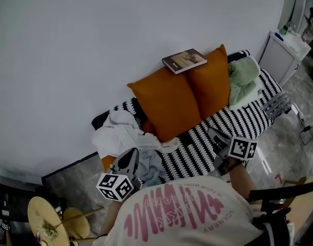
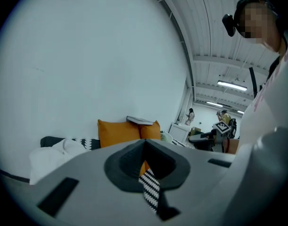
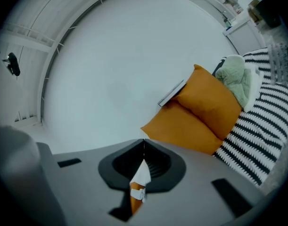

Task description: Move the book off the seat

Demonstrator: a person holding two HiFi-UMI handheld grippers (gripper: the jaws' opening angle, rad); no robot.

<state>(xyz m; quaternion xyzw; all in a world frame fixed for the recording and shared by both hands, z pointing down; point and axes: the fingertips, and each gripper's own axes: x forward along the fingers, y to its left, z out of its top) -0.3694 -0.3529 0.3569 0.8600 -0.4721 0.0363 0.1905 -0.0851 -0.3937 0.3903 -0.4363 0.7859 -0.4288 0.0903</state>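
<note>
Book atop orange cushions, well beyond left tongs and right tongs, both closed, empty

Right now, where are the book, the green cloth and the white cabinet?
book (image 1: pixel 184 60), head view, middle of its cover
green cloth (image 1: pixel 242 77), head view, its bunched middle
white cabinet (image 1: pixel 280 60), head view, its front panel

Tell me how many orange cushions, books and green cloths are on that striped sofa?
Orange cushions: 2
Book: 1
Green cloth: 1
Total: 4
</note>
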